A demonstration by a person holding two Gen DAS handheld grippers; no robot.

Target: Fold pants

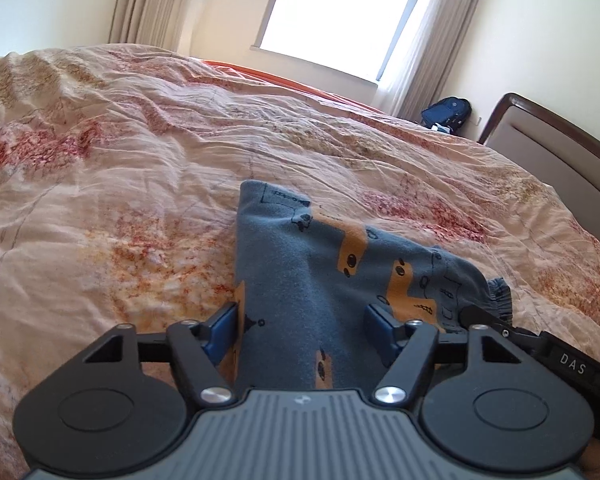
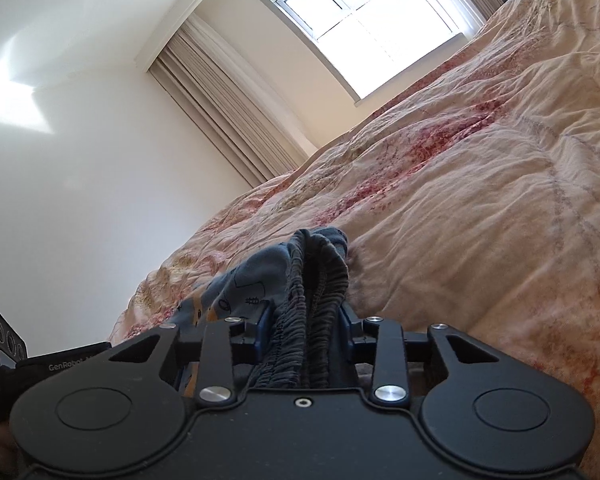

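Where the bed's near edge meets both claws, the small blue-grey cotton pants with orange and black printed figures [image 1: 300, 280] lie on the crumpled cream quilt with red and ochre blotches [image 1: 120, 140]. One long panel of the pants runs away from the left claw [image 1: 300, 328] across the quilt; its far end is squared off and shows a stitched outline. Blue pads [image 1: 225, 322] of the left claw stand set apart to either side of this panel, the cloth passing between them; the left pad touches the fabric edge, the right one sits on top of the cloth. Whether it pinches the cloth, I cannot tell.

Right claw [image 2: 306, 328]: narrowed onto the gathered elastic waistband [image 2: 320, 280], dark grey and ruched, which bunches up between the pads and rises above them. Printed fabric spills to the left of the band.

From the left wrist view the waistband shows as a ruffled blue edge [image 1: 500, 294] at the right, just beside the black body of the other tool, lettered "DAS" [image 1: 572, 358].

Further out: bright window [image 1: 340, 12] with beige pleated curtains [image 1: 152, 4], brown padded headboard [image 1: 560, 148] at right, dark blue backpack [image 1: 448, 110] on the floor by the wall.
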